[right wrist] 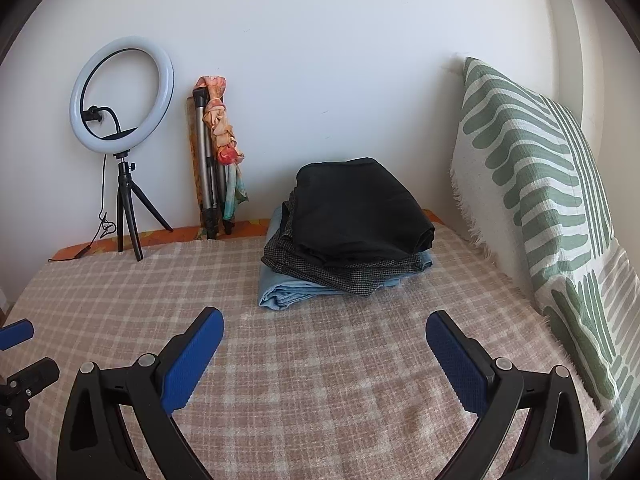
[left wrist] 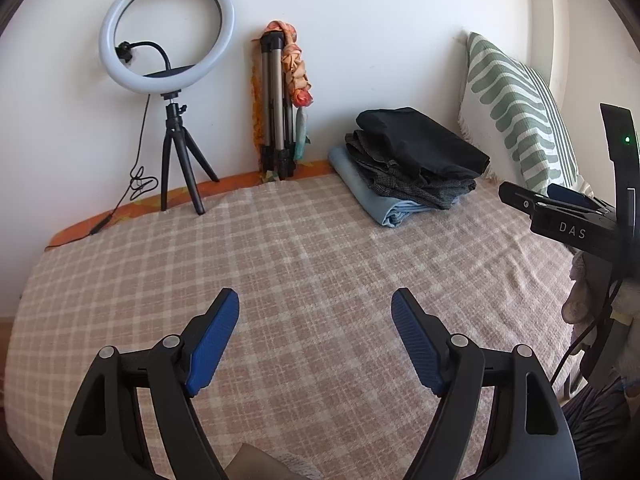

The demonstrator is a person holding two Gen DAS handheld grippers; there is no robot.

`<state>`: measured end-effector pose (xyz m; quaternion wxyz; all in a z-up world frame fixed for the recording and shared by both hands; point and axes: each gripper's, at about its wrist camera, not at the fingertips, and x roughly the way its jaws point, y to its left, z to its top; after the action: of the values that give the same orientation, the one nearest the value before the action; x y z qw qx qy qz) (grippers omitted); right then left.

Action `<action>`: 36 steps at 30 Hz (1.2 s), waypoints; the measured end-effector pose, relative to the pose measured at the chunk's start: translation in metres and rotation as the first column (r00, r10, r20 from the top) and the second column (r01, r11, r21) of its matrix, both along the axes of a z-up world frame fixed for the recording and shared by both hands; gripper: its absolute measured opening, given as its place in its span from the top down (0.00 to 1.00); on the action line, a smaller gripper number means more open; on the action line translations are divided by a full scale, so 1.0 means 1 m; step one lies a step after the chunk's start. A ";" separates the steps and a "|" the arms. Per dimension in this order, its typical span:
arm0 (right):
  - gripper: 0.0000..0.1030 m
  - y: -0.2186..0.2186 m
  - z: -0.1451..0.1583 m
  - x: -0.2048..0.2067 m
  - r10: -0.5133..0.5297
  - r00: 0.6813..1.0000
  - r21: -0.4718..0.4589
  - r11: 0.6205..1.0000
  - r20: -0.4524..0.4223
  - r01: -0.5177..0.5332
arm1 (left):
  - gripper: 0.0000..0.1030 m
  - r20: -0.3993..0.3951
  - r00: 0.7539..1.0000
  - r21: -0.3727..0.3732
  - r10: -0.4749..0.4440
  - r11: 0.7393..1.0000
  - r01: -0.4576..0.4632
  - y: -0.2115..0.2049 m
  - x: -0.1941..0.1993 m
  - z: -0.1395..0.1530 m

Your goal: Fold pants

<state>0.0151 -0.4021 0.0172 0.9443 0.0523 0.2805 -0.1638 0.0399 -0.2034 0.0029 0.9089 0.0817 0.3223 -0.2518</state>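
Observation:
Three folded pants lie in a stack (left wrist: 416, 160) (right wrist: 352, 232) at the back of the bed: black on top, grey checked in the middle, light blue underneath. My left gripper (left wrist: 315, 300) hovers open over the checked blanket (left wrist: 304, 248) with nothing between its blue pads. The stack is well ahead of it and to the right. My right gripper (right wrist: 325, 316) is also open and holds nothing, with the stack straight ahead of it, a short way beyond the fingertips. One blue pad (right wrist: 16, 334) of the left gripper shows at the left edge of the right wrist view.
A green-patterned pillow (right wrist: 540, 200) leans against the wall on the right. At the back left stand a ring light (left wrist: 166, 28) on a small tripod and a folded tripod (left wrist: 276, 104) draped with a scarf. A cable trails along the bed's back edge.

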 end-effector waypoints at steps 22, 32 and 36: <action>0.00 0.000 -0.007 0.008 0.020 1.000 0.016 1.000 -0.021 -0.020 | 0.19 0.018 1.000 0.001 0.011 1.000 -0.011 -0.001 0.000 0.003; 0.00 0.002 -0.008 0.010 0.034 0.999 0.018 0.999 -0.024 -0.034 | 0.18 0.006 1.000 0.001 0.028 1.000 -0.028 0.004 0.002 0.002; 0.00 0.003 -0.008 0.010 0.034 0.999 0.018 0.999 -0.024 -0.034 | 0.18 0.009 1.000 0.007 0.029 1.000 -0.029 0.003 0.001 0.002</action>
<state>0.0253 -0.3994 0.0091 0.9429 0.0540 0.2944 -0.1458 0.0405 -0.2008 0.0044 0.9135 0.0813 0.3204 -0.2371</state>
